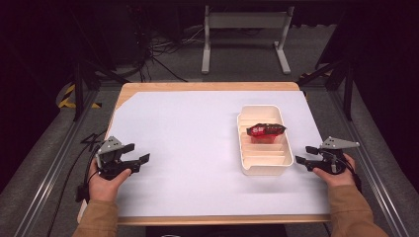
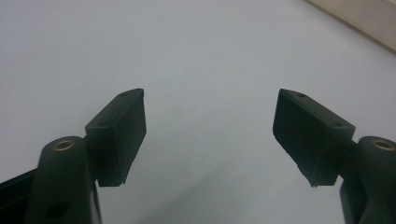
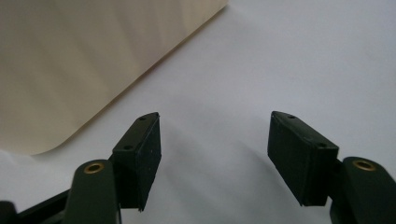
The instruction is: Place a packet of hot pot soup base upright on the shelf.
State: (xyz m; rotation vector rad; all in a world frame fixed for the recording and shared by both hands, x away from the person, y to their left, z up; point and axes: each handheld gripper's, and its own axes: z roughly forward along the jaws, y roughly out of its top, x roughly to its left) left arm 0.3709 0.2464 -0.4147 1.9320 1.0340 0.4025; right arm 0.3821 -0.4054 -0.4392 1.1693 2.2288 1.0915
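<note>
**Two open grippers, one red packet in the tray**

Both grippers rest low at the near edge of the white table [image 1: 188, 148], jaws spread and empty: the left gripper [image 1: 137, 152] well apart from the cream slotted tray [image 1: 261, 169], the right gripper [image 1: 306, 154] just beside its near right corner. A red-and-black packet [image 1: 265, 130] lies across the tray's dividers. If that packet is the target, the right gripper looks best placed: come from above and close across its narrow width.

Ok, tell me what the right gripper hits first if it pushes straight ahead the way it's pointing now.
Probably the cream slotted tray. The right gripper, jaws open, points left at the tray's near right side, with just bare white table cover between; its height above the table is unclear.
</note>
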